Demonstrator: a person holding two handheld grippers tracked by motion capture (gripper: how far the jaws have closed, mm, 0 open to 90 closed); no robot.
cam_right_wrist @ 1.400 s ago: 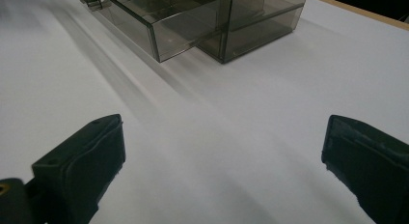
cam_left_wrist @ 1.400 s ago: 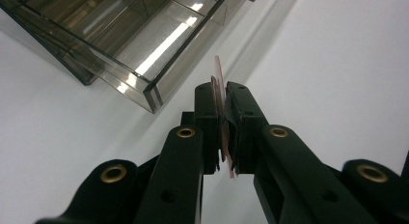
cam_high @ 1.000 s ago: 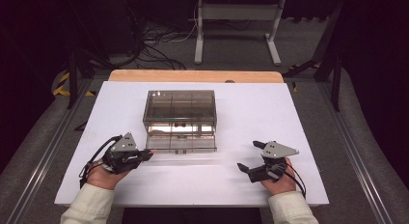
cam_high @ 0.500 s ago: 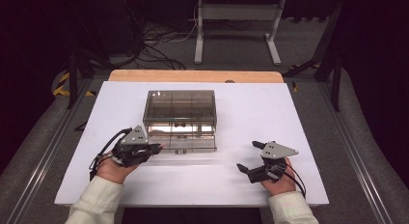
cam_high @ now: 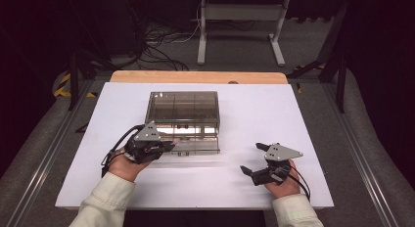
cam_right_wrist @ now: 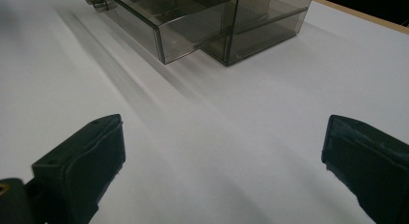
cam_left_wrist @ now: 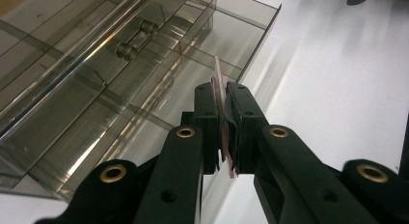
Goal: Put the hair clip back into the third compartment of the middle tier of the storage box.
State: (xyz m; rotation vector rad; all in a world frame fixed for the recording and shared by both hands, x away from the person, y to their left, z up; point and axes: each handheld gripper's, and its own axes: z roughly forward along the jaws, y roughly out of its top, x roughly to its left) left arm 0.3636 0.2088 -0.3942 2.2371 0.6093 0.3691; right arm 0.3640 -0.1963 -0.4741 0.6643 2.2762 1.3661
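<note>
Moved in from the left since a second ago: left claw (cam_high: 169, 145), clamped shut on a thin pinkish flat card (cam_left_wrist: 223, 119), poised above the pulled-out drawer of the smoky transparent plastic drawer box (cam_high: 183, 114). Right claw (cam_high: 255, 159) wide open, empty, resting on the white surface (cam_high: 254, 112), well apart.

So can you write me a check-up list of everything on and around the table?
Surface: white table top, wooden strip along its far edge.
Job's things: clear smoky drawer box, its drawer pulled out; thin pinkish card.
Clutter: nothing seen.
Grippers: left gripper shut on the card by the drawer; right gripper open above bare table.
Cables: black cables on the floor behind.
Surroundings: grey floor, metal stand, dark room.
</note>
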